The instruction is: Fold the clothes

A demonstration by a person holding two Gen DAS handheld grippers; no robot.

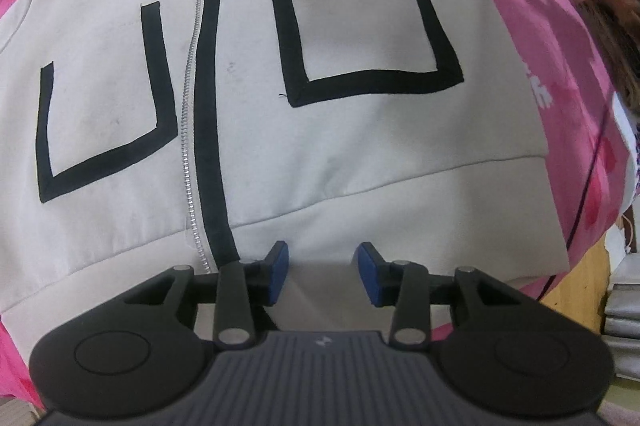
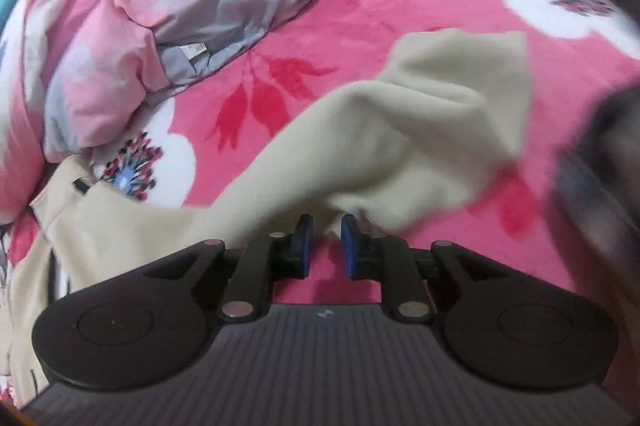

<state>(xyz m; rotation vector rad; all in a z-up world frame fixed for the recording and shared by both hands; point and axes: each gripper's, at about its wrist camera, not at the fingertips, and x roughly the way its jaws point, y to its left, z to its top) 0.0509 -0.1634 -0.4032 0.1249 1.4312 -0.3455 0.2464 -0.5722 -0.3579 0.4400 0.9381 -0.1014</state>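
The left wrist camera sits just behind the left tongs and looks almost straight down, very close to the front of a cream zip jacket that fills the view. The right wrist camera sits behind the right tongs and tilts down across the pink flowered blanket. Both views share the jacket's sleeve, and the left view catches the right tongs at 1 o'clock.

Bare pink blanket lies free at twelve o'clock; a bunched quilt blocks ten o'clock.
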